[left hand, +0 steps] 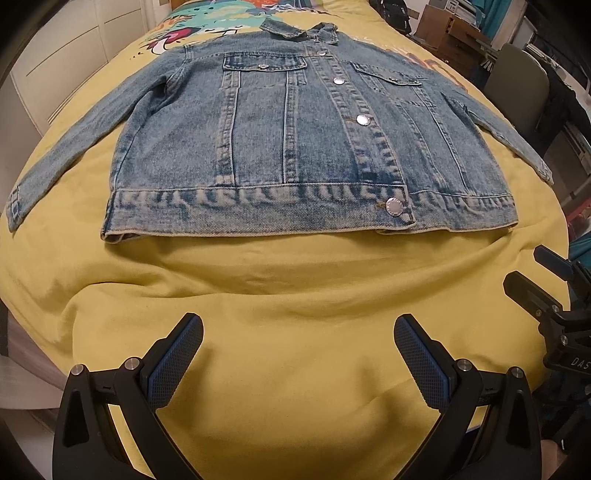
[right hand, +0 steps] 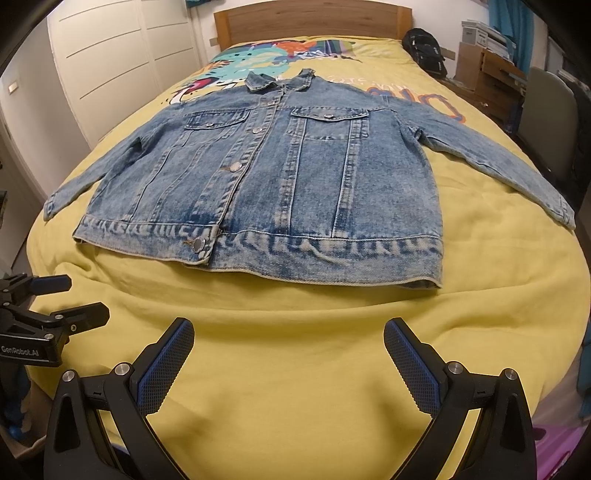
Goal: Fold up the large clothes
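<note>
Garment: we see a denim jacket lying flat and face up on the bed, buttoned down the front, collar toward the headboard and hem toward us.

Sleeves: both are spread outward and angled down toward the hem; in the right wrist view one cuff reaches close to the bed's edge, and in the left wrist view the opposite cuff does the same.

Buttons: a row of metal buttons runs along the placket, the lowest one sitting on the waistband (it catches the light clearly).

Pockets: two flapped chest pockets, each with a small button.

Surface: a yellow bedspread with soft wrinkles between the hem and us, and a colourful printed pattern near the collar.

Left gripper: we find its jaws spread wide, nothing between the blue pads, hovering over bare bedspread, well short of the hem.

Right gripper: likewise wide apart and empty, above the bedspread and apart from the jacket.

Mutual view: each camera catches the other tool at its frame edge, the right gripper at the right of the left wrist view, the left gripper at the left of the right wrist view.

Surroundings: a wooden headboard, white wardrobe doors on the left, a black backpack at the far corner of the bed, and cluttered shelves to the right.
</note>
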### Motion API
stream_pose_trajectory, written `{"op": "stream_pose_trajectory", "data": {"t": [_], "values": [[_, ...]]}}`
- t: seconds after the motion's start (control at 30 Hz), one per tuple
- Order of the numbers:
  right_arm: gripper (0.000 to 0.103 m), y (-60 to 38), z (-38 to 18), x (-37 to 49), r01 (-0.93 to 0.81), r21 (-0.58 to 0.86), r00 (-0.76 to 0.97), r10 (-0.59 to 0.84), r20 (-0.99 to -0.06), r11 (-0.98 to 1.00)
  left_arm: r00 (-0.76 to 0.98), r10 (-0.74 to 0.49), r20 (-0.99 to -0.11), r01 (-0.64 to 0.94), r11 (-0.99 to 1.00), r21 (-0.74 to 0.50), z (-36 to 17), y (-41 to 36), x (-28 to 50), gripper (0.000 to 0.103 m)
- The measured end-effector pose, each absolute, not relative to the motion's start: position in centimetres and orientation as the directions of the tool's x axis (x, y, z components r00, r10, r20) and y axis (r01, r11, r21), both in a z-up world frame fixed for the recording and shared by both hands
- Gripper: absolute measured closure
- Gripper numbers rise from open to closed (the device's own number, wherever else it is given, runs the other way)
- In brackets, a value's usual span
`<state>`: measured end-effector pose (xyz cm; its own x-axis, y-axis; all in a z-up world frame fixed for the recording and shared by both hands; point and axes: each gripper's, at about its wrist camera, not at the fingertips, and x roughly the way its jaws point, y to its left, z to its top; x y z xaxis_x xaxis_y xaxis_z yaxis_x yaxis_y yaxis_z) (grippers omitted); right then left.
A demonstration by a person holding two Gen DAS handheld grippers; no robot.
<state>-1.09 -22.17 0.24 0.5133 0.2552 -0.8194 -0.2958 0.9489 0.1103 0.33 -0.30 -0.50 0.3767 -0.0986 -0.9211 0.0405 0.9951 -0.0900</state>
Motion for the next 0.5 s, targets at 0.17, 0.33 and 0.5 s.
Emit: {"op": "stream_pose_trajectory", "data": {"t": [0.17, 0.33, 0.5], "values": [[0.0, -22.08, 0.26, -1.13, -0.296, 0.108, 0.515, 0.254, -0.819, 0.949, 0.378, -0.105, -0.92, 0.044, 0.995, -0.095, -0.48, -0.26, 0.26, 0.001], [0.0, -21.95, 0.26, -1.17, -0.3, 0.104, 0.513, 0.253, -0.82, 0.948, 0.379, -0.101, -0.92, 0.036, 0.995, -0.095, -0.5, -0.12, 0.3, 0.001], [0.0, -21.92, 0.25, -1.18, -0.3, 0.106, 0.512, 0.255, -0.82, 0.948, 0.371, -0.106, -0.922, 0.033, 0.994, -0.101, -0.58, 0.03, 0.29, 0.001]]}}
